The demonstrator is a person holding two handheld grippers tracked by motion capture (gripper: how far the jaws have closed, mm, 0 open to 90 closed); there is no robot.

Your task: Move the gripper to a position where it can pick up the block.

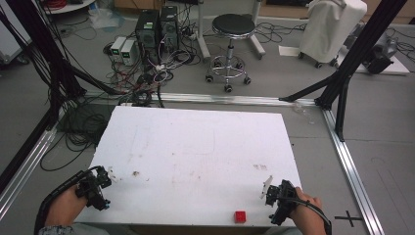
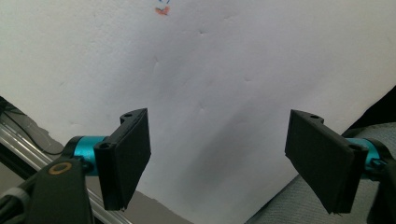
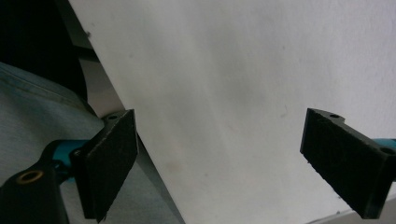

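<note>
The small red block (image 1: 240, 216) lies at the lower middle of the frame, near the table (image 1: 195, 147) edge. The right gripper (image 1: 272, 193) is nearer, just right of it; the left gripper (image 1: 100, 183) is well apart. Both have jaws wide apart and empty.

Small red block (image 1: 240, 216), roughly cubic, resting flat on white table top (image 1: 195, 147). Lies at the near edge, toward the right side. Nothing touching it.
</note>
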